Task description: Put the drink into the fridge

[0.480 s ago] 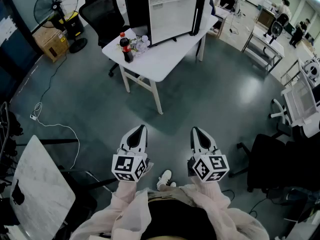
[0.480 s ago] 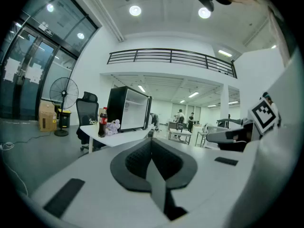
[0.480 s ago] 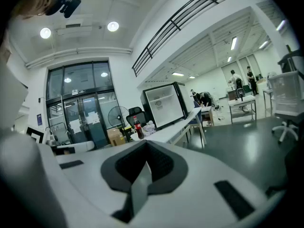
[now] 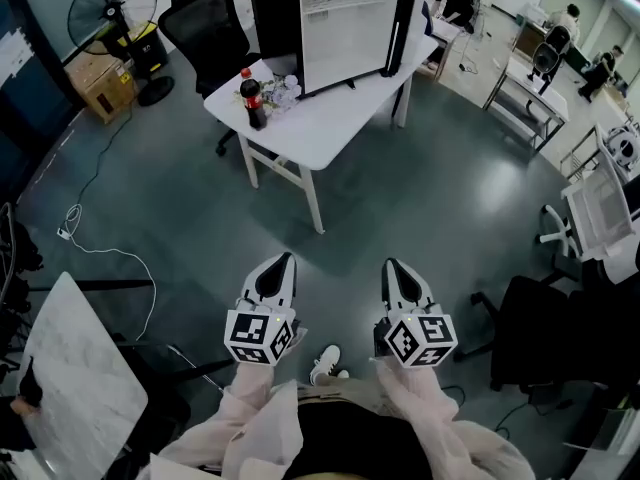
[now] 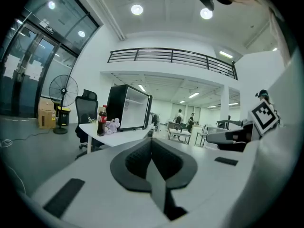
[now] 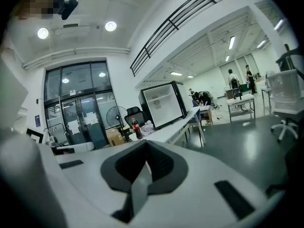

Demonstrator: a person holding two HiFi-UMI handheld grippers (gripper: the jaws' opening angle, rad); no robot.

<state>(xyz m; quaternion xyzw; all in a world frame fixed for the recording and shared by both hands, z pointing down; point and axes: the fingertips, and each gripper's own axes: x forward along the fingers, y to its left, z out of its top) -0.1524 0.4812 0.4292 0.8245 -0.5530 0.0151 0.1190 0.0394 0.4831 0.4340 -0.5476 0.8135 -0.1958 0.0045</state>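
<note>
Left gripper view: distant drink (image 5: 101, 121), label unreadable, beyond closed tongs (image 5: 152, 140)

Dark plastic cola bottle (image 4: 251, 99) with red cap and label; white rectangular table (image 4: 345, 120); black mini fridge (image 4: 335, 28), white inside. White left gripper (image 4: 282, 261) and right gripper (image 4: 392, 265) carry black-and-white square-marker cubes; grey-green glossy floor (image 4: 420, 198).

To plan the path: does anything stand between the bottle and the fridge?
Yes. A pale bunch, perhaps flowers, lies on the table between the bottle and the open fridge.
</note>
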